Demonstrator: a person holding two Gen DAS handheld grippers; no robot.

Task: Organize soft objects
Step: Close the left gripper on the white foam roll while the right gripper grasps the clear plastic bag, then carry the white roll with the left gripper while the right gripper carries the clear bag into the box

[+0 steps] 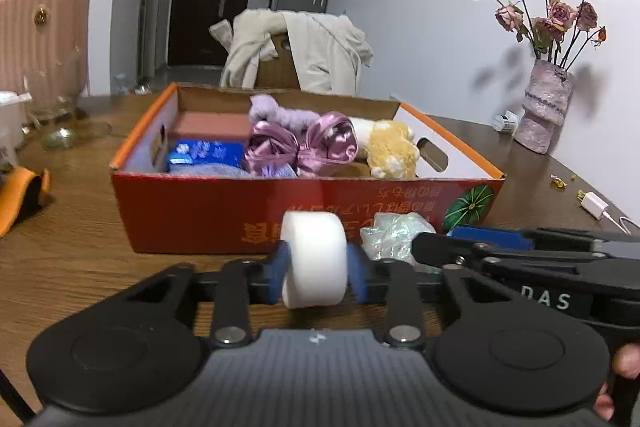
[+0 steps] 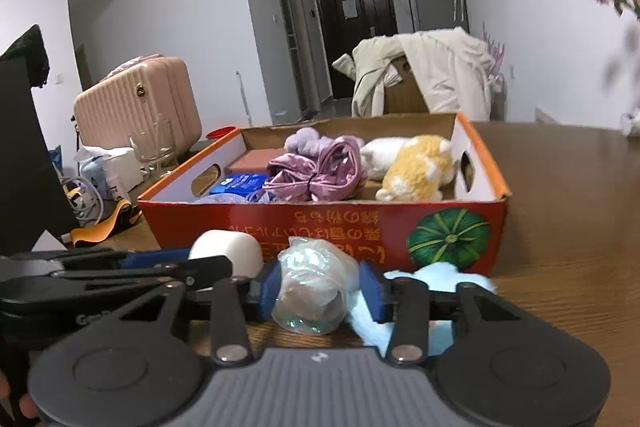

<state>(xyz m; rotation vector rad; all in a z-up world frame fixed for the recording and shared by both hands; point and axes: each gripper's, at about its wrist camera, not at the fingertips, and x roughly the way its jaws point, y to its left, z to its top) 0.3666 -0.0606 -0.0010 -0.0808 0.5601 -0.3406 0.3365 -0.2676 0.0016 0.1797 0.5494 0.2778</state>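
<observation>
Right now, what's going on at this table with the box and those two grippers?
A person is sorting soft things into the red box, one gripper per hand. The left gripper has its pads against a white foam roll; the right gripper is pinching a crinkly plastic bag. Both sit on the table just in front of the box, which already holds a plush toy and satin cloth.

Sat on the table [image 1: 80, 235]: a box [image 1: 224, 211], with a plush toy [image 1: 390, 151] at its right end. Lay before the box: a roll [image 1: 314, 259], left of a plastic bag [image 2: 312, 291].
</observation>
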